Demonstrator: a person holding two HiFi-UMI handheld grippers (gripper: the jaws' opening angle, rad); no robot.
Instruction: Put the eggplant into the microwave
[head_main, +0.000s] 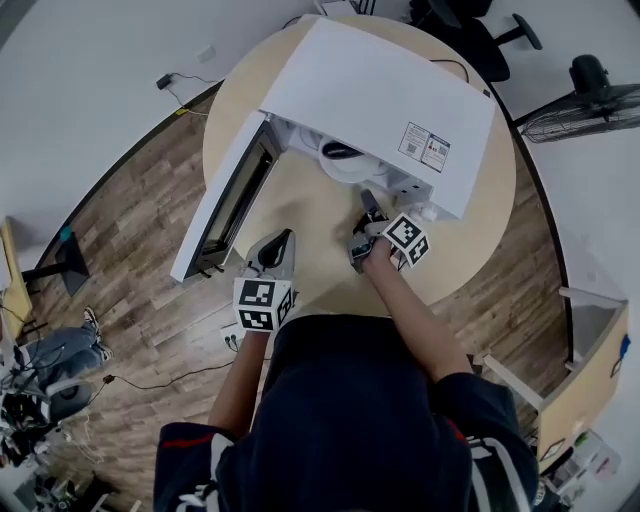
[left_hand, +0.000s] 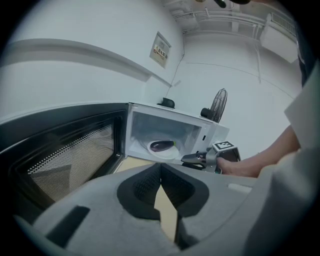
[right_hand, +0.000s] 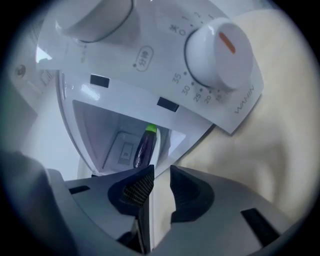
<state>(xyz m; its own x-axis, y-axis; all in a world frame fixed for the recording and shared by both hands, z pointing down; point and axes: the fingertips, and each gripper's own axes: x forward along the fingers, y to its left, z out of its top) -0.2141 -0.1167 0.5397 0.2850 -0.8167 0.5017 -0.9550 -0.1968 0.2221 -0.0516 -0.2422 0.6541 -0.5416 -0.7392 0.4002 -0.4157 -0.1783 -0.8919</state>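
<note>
Well, eggplant (left_hand: 162, 145): lies on the white plate (left_hand: 171, 154) inside the microwave (head_main: 380, 95)
Microwave door (head_main: 225, 200): stands wide open
Left gripper (head_main: 281, 240): just outside the microwave's door, jaw tips together, empty
Right gripper (right_hand: 161, 174): before the microwave's dial (right_hand: 217, 55), jaws narrowly apart, empty

Glossy microwave (head_main: 380, 95), wood-plank floor (head_main: 130, 200)

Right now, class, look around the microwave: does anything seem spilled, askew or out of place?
Nothing stands out. The eggplant lies on the white plate inside the microwave, whose door stands open; no spill shows on the table.
</note>
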